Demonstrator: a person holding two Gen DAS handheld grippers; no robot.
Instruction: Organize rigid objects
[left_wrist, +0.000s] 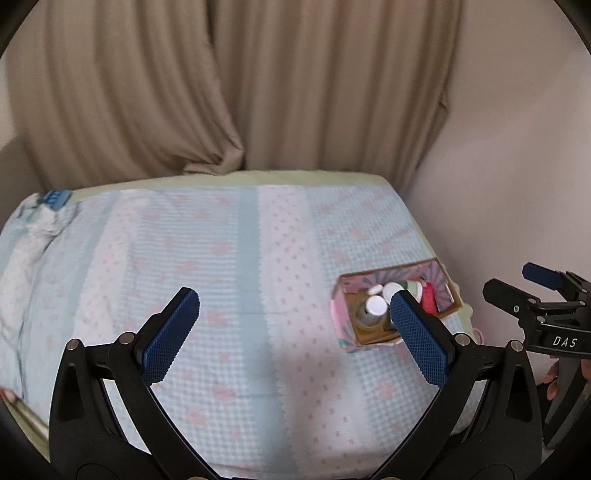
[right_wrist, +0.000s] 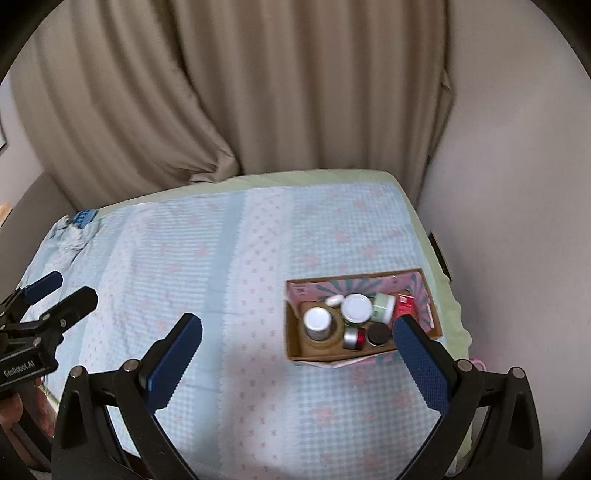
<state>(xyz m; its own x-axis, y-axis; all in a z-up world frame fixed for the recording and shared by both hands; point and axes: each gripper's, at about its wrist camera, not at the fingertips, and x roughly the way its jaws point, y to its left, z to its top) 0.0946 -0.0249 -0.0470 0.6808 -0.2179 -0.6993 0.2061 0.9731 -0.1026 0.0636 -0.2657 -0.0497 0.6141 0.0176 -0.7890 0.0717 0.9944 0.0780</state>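
A cardboard box (right_wrist: 295, 349) with pink patterned inner walls sits on the right of the table; it also shows in the left wrist view (left_wrist: 376, 338). Inside it are a white-capped bottle (right_wrist: 317, 323), a white-lidded jar (right_wrist: 357, 307), a green jar (right_wrist: 384, 306), a red packet (right_wrist: 404, 304), a small silver and red tin (right_wrist: 352, 338) and a black-lidded jar (right_wrist: 378, 333). My right gripper (right_wrist: 297, 325) is open and empty, above the cloth just left of the box. My left gripper (left_wrist: 295, 301) is open and empty over the middle of the table.
A light blue and pink checked cloth (right_wrist: 192, 258) covers the table. A blue object (right_wrist: 84, 216) lies at the far left corner. Beige curtains (right_wrist: 258, 92) hang behind, and a pale wall (right_wrist: 517, 221) stands close on the right.
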